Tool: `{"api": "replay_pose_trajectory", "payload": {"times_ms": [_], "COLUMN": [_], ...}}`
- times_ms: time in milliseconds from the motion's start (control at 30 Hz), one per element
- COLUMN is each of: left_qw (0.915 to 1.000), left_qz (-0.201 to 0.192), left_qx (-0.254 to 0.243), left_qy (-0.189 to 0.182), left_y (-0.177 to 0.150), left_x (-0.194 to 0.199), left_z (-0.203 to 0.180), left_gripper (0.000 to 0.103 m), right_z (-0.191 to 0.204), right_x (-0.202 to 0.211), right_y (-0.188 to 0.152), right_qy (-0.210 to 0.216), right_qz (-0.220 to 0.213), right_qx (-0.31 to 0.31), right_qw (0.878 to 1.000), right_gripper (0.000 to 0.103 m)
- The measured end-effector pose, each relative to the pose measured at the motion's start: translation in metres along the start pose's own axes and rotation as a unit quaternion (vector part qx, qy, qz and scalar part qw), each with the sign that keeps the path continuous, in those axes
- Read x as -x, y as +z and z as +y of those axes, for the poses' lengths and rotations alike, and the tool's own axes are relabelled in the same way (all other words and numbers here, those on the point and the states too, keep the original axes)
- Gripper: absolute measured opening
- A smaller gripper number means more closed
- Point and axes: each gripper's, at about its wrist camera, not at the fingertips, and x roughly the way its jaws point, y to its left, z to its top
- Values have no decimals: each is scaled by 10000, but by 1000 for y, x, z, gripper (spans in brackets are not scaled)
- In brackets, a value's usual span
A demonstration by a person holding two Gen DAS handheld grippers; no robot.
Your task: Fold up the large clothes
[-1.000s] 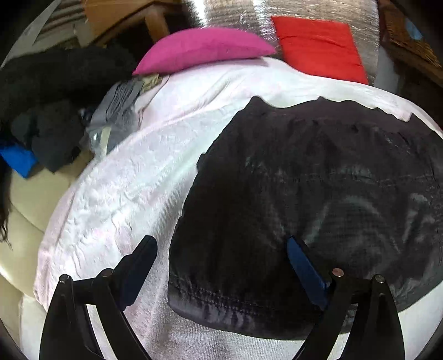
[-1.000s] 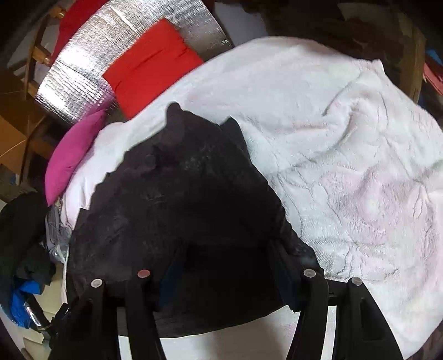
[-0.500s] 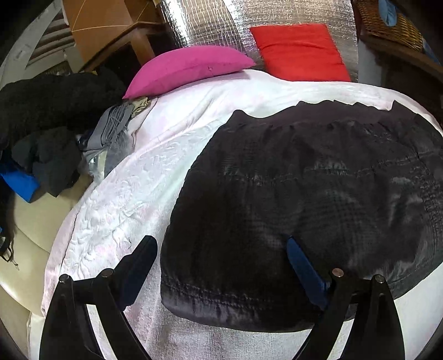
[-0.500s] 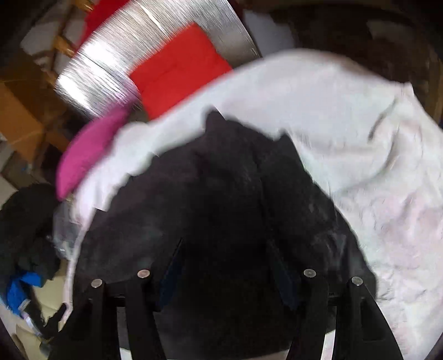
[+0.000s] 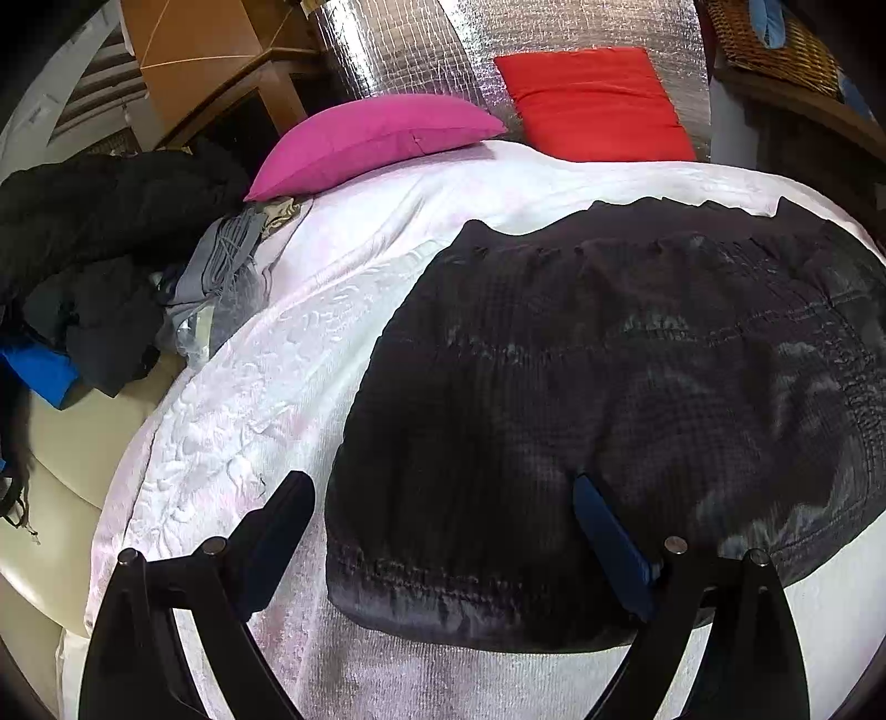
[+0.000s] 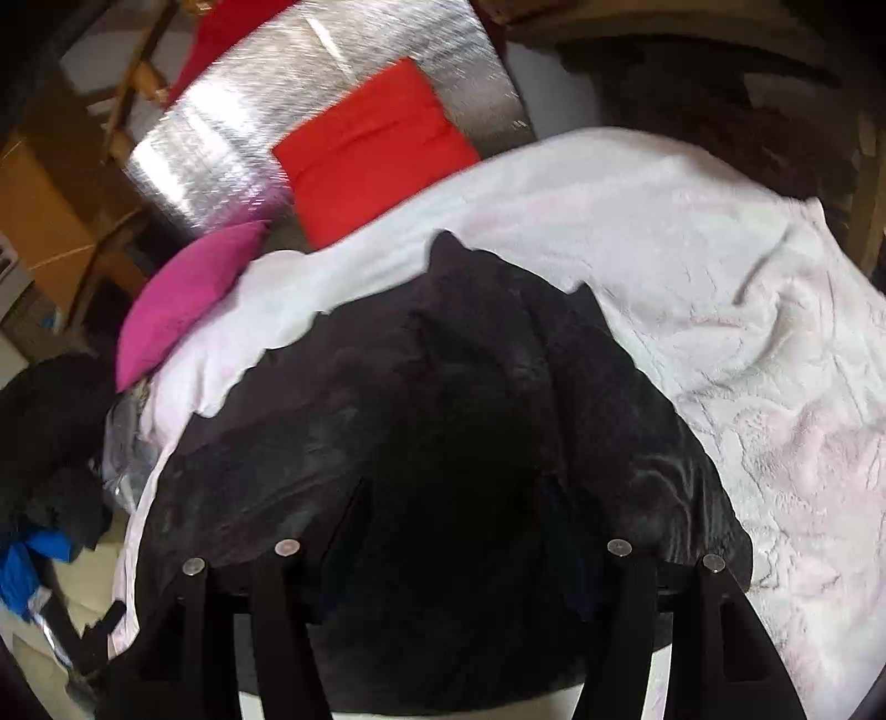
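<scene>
A large black garment (image 5: 609, 360) lies spread flat on a white blanket (image 5: 249, 399), with a stitched hem along its near edge. My left gripper (image 5: 437, 487) hovers open over the garment's near left corner: one finger is above the blanket, the other above the cloth, and nothing is pinched. In the right wrist view the same garment (image 6: 443, 415) fills the lower middle, two pointed corners at its far edge. My right gripper (image 6: 454, 493) stands open just above the dark cloth, its fingers hard to make out against it. The white blanket (image 6: 747, 332) stretches to the right.
A pink pillow (image 5: 376, 133) and a red cushion (image 5: 592, 99) lie at the far end, before a silver foil panel (image 5: 415, 50). A heap of dark clothes (image 5: 99, 221) and grey clothing (image 5: 221, 266) sit at the left. A wicker basket (image 5: 775, 39) stands far right.
The right gripper has shifted and rolled, so the black garment now fills more of its view. In the left view the garment's right edge has come into sight. Both grippers stay open.
</scene>
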Motion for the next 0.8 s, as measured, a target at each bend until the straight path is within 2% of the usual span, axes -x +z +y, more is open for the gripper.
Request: {"api": "replay_pose_trajectory", "payload": {"times_ms": [133, 300, 400, 467, 600, 667, 733, 800], "left_qw": [10000, 10000, 9999, 9995, 9971, 9958, 9932, 9895], "left_qz": [-1, 10, -69, -173, -619, -831, -1068, -1326], "left_qx": [3, 26, 148, 265, 436, 378, 449, 572], "left_qy": [2, 8, 32, 92, 31, -52, 74, 13], "left_y": [-1, 0, 2, 2, -6, -12, -17, -22], "left_x": [1, 1, 16, 35, 97, 134, 167, 201], "left_z": [0, 0, 3, 5, 6, 4, 7, 13], "left_gripper": [94, 94, 94, 94, 95, 95, 95, 96], "right_z": [13, 8, 12, 24, 49, 64, 75, 87], "right_x": [9, 15, 27, 42, 75, 101, 127, 154], "right_y": [-3, -3, -7, -17, -50, -76, -96, -113], "right_qy": [98, 248, 241, 126, -305, -609, -853, -1019], "right_qz": [-79, -91, -191, -282, -540, -691, -850, -1005], "right_qx": [359, 342, 397, 565, 1112, 1493, 1779, 2047], "right_qw": [9993, 9991, 9987, 9979, 9919, 9845, 9767, 9683], "right_gripper": [65, 65, 65, 65, 65, 65, 65, 65]}}
